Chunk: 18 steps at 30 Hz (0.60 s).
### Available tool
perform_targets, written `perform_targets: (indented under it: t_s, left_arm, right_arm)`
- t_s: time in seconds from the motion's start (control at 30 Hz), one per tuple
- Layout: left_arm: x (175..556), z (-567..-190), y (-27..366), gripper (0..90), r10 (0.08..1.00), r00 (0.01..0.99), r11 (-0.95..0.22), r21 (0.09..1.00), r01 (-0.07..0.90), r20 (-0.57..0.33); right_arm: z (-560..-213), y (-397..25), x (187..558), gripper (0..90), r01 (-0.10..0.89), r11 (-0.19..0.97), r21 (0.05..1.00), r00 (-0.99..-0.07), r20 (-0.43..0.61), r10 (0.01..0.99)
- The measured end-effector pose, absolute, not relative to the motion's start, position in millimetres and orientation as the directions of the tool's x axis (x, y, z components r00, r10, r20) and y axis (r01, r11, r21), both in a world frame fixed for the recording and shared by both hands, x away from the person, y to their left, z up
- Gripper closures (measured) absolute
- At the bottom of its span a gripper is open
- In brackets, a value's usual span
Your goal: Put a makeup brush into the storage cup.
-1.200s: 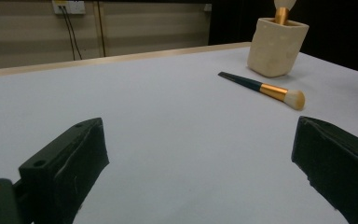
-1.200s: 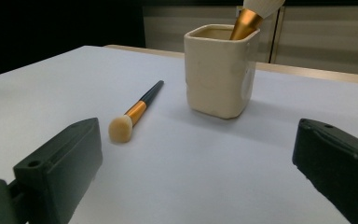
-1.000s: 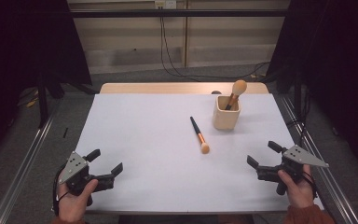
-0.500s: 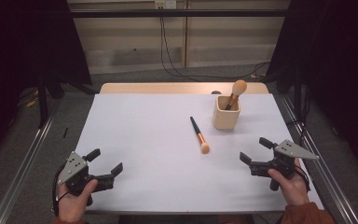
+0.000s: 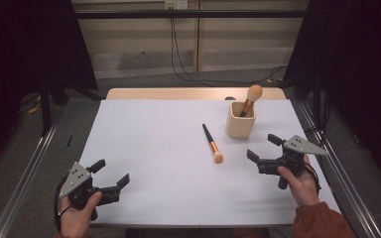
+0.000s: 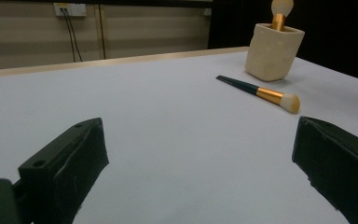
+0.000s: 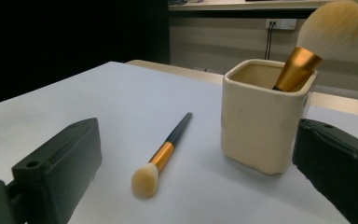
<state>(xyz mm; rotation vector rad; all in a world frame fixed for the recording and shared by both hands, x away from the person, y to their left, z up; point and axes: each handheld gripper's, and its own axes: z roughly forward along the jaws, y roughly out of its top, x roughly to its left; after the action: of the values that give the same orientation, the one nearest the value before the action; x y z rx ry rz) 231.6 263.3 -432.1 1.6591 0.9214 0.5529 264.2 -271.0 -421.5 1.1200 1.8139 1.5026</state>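
A black-handled makeup brush point(image 5: 211, 144) with a gold ferrule lies flat on the white table top point(image 5: 149, 139), its pale bristles toward me. Just right of it stands a cream square cup point(image 5: 241, 120) holding a second brush point(image 5: 252, 96) upright. My right gripper point(image 5: 262, 147) is open and holds nothing; it hovers just in front of the cup, right of the lying brush. In the right gripper view the lying brush point(image 7: 165, 151) and the cup point(image 7: 263, 119) sit between the jaws. My left gripper point(image 5: 111, 172) rests open at the near left corner, far from the brush point(image 6: 261, 93).
The table's wooden far edge point(image 5: 193, 93) borders a floor with cables. Metal rails point(image 5: 25, 173) run along both sides of the table. Dark curtains hang left and right.
My right gripper has moved left and forward, closer to the cup and the lying brush. The left gripper has stayed put.
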Motion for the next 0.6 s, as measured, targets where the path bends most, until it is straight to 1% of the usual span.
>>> perform_targets:
  t_s: [0.07, 0.13, 0.4, 0.6]
  left_arm:
    - [231.3, -432.3, 264.7, 2.8, 0.806, 0.583, -0.087, 0.954, 0.288, -0.103]
    - [231.1, -432.2, 264.7, 2.8, 0.808, 0.581, -0.085, 0.954, 0.288, -0.103]
    - [232.8, -432.9, 264.7, 2.7, 0.814, 0.571, -0.083, 0.952, 0.294, -0.105]
    - [233.6, -433.2, 265.1, 2.8, 0.816, 0.57, -0.096, 0.95, 0.297, -0.096]
  right_arm:
    - [-421.1, -269.5, 269.0, 0.9, 0.27, 0.023, 0.963, -0.519, 0.125, 0.845]
    - [-420.5, -267.6, 273.2, 0.9, 0.265, 0.041, 0.963, -0.527, 0.11, 0.843]
    - [-419.1, -258.2, 284.8, 1.4, 0.261, 0.04, 0.965, -0.545, 0.114, 0.83]
    - [-419.9, -250.7, 294.0, 1.3, 0.283, 0.057, 0.957, -0.561, 0.117, 0.819]
